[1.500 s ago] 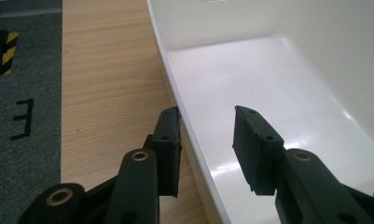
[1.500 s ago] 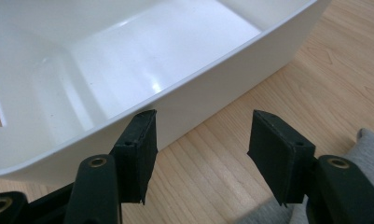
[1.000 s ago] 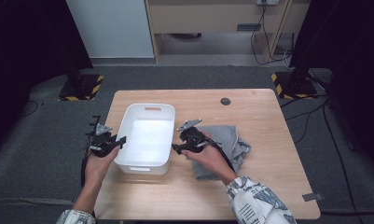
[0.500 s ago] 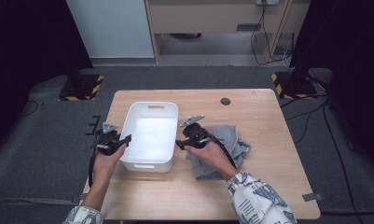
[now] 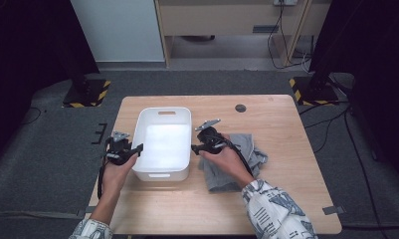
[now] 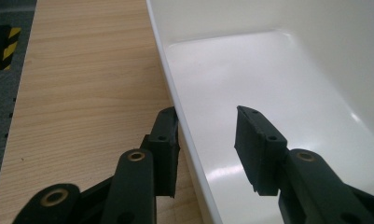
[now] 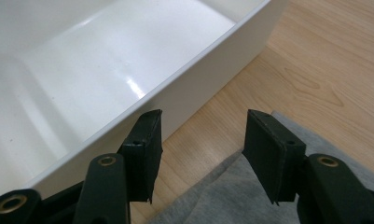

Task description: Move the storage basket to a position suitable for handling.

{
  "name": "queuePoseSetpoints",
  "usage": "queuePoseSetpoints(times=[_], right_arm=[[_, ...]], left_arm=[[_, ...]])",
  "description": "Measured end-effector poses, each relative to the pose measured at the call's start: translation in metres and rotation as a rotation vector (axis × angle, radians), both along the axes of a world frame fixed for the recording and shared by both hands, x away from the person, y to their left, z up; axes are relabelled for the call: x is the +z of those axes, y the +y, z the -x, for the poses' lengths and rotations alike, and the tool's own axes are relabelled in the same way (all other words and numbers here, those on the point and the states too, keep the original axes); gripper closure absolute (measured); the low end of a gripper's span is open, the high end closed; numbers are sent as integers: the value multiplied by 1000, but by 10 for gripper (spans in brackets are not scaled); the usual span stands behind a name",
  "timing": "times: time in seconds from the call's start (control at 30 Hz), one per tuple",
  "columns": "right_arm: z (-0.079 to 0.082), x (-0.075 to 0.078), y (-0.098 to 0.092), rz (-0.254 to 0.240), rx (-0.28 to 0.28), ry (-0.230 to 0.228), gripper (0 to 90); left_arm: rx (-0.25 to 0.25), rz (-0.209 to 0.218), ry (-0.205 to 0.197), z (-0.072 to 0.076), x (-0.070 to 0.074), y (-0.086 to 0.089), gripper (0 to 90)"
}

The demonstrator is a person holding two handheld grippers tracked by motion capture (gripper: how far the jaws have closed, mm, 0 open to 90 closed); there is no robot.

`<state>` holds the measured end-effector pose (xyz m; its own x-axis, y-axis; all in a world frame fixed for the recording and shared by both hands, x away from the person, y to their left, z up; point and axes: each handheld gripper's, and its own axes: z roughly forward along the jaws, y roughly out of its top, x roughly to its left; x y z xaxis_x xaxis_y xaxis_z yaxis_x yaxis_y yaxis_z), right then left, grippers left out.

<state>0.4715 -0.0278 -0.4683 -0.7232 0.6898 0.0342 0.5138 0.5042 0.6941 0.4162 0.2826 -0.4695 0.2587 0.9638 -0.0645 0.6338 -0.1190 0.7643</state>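
Note:
A white plastic bin (image 5: 162, 115) stands empty on the wooden table (image 5: 286, 124). My left gripper (image 5: 133, 149) is at its left wall. In the left gripper view the gripper (image 6: 207, 116) is open astride the bin's rim (image 6: 173, 88), one jaw outside against the wall and the other inside, apart from it. My right gripper (image 5: 197, 148) hovers by the bin's right wall. A crumpled grey cloth (image 5: 239, 164) lies under that hand. In the right gripper view the gripper (image 7: 204, 119) is open and its jaws have just been closing a little, with nothing between them. Its left jaw is near the bin's wall (image 7: 198, 79) and its right jaw is over the cloth (image 7: 222, 196).
A small dark round disc (image 5: 241, 107) is set in the tabletop at the back. Bare wood (image 6: 82, 70) runs left of the bin to the table's edge. The floor around is grey carpet, with stands marked in yellow and black stripes (image 5: 87, 94) at both back corners.
The bin has shifted a little to the right and sits straighter. My left gripper has followed it at the left wall. The right gripper has barely moved.

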Motion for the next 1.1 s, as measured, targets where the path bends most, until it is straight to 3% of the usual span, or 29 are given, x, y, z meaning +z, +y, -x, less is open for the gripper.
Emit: queuePoseSetpoints(times=[0.47, 0.57, 0.6, 0.67, 0.87, 1.03, 1.1], right_arm=[[-4, -1, -8, -2, -25, 2, 450], [-5, -1, -9, 0, -26, -1, 390], [-5, -1, -11, -3, -26, 1, 360], [-5, 1, -15, -9, -33, 0, 335], [-2, 11, -39, -22, -33, -10, 262], [0, 17, -65, -37, -48, -19, 194], [0, 19, -75, -43, -57, -15, 174]], left_arm=[[-11, 6, 1, -7, -1, -6, 586], [-29, 24, -2, -9, -2, -4, 557], [-35, 31, -13, -9, -2, -4, 530], [-40, -10, -41, -8, 1, -4, 423], [-111, 24, -96, 0, 12, -5, 262], [-145, 47, -123, 10, 20, -7, 163], [-132, 57, -147, 16, 22, -8, 116]])
